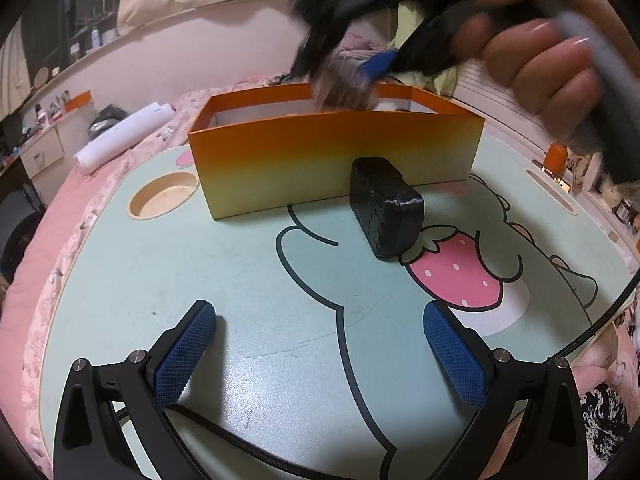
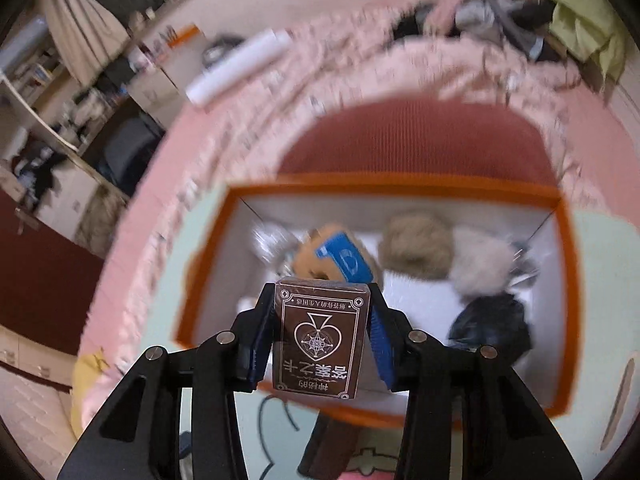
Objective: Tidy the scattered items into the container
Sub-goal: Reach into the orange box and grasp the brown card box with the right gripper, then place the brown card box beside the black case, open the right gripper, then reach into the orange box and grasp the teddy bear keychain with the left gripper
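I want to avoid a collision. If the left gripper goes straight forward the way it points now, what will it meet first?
Probably the bare table top ahead of the left gripper, whose jaws stand open and empty. The black case lies farther on, slightly right; depth is unclear.

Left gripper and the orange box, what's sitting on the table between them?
In the left wrist view, a black pouch stands between the open left gripper and the orange box, close to the box's front wall. Otherwise bare tabletop.

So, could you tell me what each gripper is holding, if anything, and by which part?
The right gripper holds a brown card box by its long side edges, above the orange box. The left gripper holds nothing.
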